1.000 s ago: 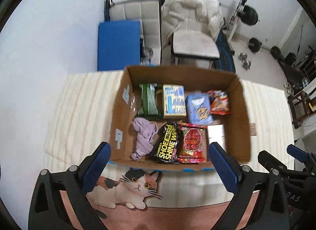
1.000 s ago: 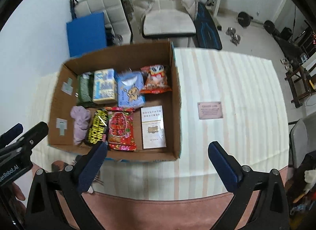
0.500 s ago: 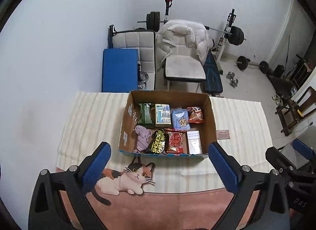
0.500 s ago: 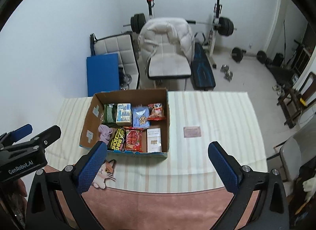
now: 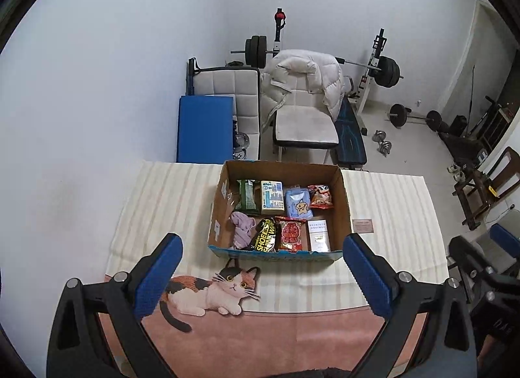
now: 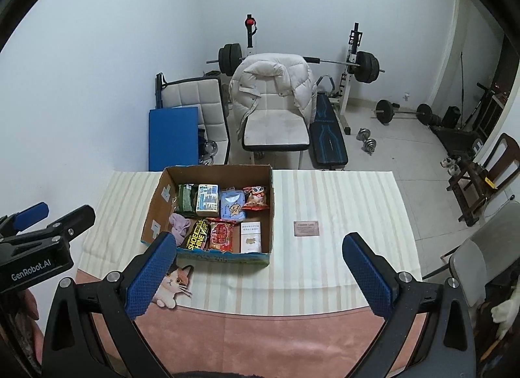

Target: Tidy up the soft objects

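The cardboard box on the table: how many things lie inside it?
8 in the box. Back row: green pack, pale carton, blue pack, orange snack bag. Front row: purple cloth, black pack, red pack, white box. More may hide underneath.

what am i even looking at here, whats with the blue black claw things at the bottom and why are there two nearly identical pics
The claws are hand-held grippers, one in each of a person's hands; there is no robot arm. Each gripper carries a wide-angle camera looking out along its two fingers, so you get two pictures of the same scene, which is why the room looks bent.

One picture is from the left gripper, the other from the right gripper. Both stand wide open and hold nothing. In the right view, the left gripper also shows at the left edge.

Below them is a table with a striped cloth. On it sits an open cardboard box packed with snack packets, a small white box and a crumpled purple cloth. A small card lies beside the box, and a cat picture is printed near the front edge.
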